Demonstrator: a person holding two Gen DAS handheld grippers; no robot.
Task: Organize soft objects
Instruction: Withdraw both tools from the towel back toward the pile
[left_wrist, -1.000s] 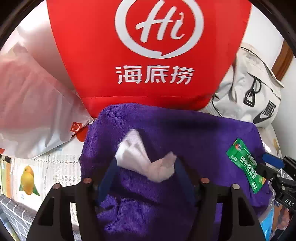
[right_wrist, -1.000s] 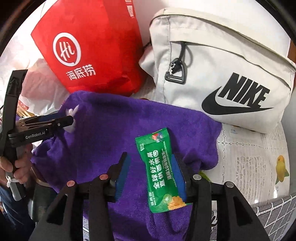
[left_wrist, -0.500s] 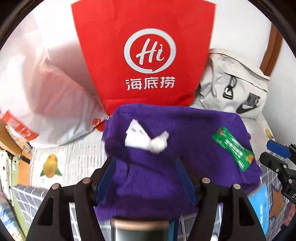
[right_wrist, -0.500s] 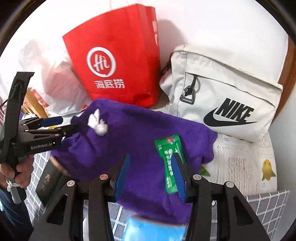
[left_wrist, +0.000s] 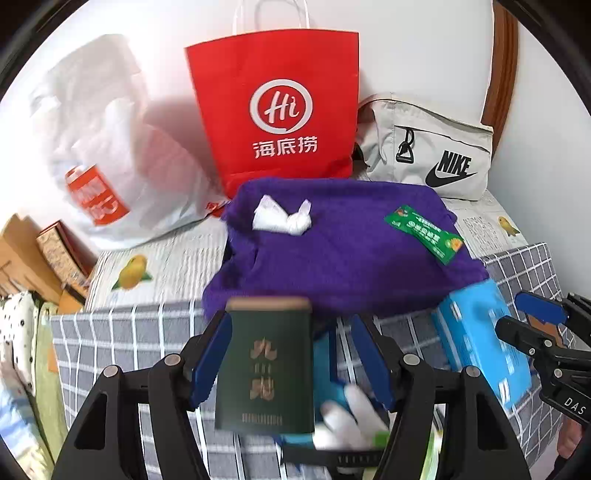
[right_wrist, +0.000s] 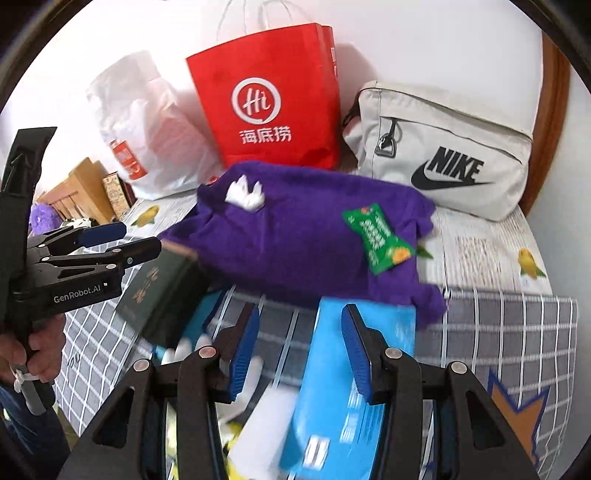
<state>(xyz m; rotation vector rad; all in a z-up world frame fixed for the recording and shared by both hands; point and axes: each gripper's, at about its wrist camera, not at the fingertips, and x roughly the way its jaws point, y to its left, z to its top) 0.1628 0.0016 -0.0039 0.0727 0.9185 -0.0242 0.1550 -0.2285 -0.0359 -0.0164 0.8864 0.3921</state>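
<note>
Purple fuzzy towel (left_wrist: 343, 254) | lies rumpled on the bed at 12 o'clock of both grippers, crumpled white tissue (left_wrist: 282, 218) and green snack sachet (left_wrist: 424, 232) resting on it | left hand-held gripper (left_wrist: 291, 354) jaws apart, empty | right hand-held gripper (right_wrist: 299, 350) jaws apart, empty | risk: lifting the towel would likely spill both items.

Bright, even light; foreground motion-blurred (fisheye-warped edges)

red bag (left_wrist: 277, 107): "Hi 海底捞" | beige pouch (left_wrist: 428, 155): "NIKE" | left hand-held gripper (right_wrist: 110, 240): "GenRobot.AI"
</note>
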